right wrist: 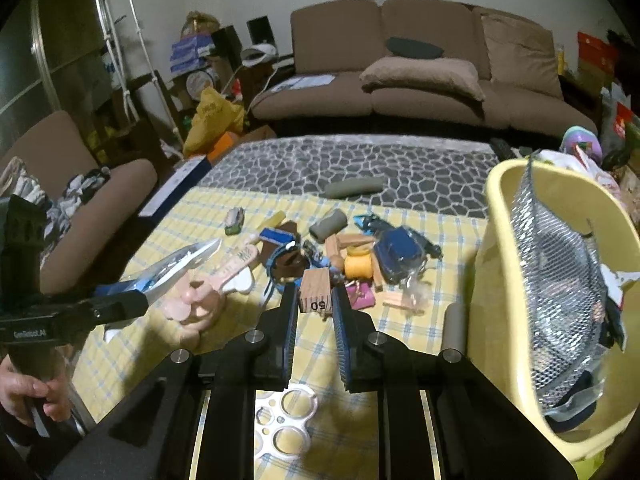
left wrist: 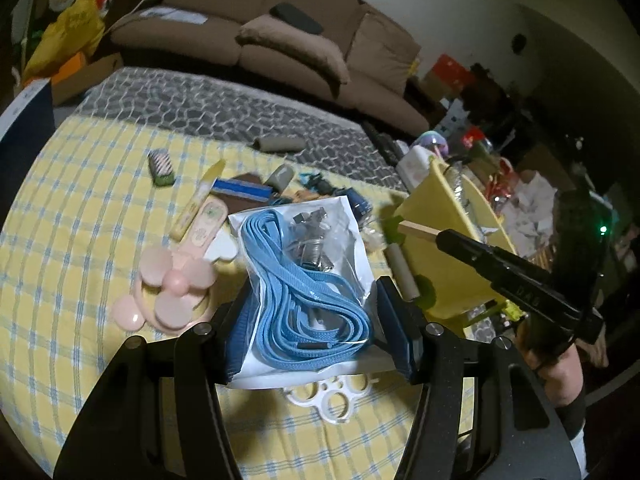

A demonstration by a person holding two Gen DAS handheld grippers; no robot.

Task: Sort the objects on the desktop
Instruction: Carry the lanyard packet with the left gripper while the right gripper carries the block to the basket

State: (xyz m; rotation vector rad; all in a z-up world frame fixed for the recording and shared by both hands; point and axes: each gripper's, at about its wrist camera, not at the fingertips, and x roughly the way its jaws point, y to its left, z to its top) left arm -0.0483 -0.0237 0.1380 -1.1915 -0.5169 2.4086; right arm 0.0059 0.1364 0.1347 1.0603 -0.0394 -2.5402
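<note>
My left gripper (left wrist: 316,320) is shut on a clear plastic bag (left wrist: 308,268) holding a light blue lanyard and metal clips, lifted above the table. It shows edge-on in the right wrist view (right wrist: 176,268). My right gripper (right wrist: 314,312) is shut on a small wooden block (right wrist: 315,290) marked "50", held above the checked cloth. In the left wrist view the right gripper (left wrist: 436,236) shows from the side with the block's end (left wrist: 418,229) sticking out, next to the yellow basket (left wrist: 448,256).
The yellow basket (right wrist: 504,264) stands at the right with a silver mesh bag (right wrist: 560,272) in it. A pile of small items (right wrist: 360,256) lies mid-table: a pink fan (left wrist: 172,284), grey rolls, an orange spool. A white ring tray (right wrist: 286,420) lies below the grippers.
</note>
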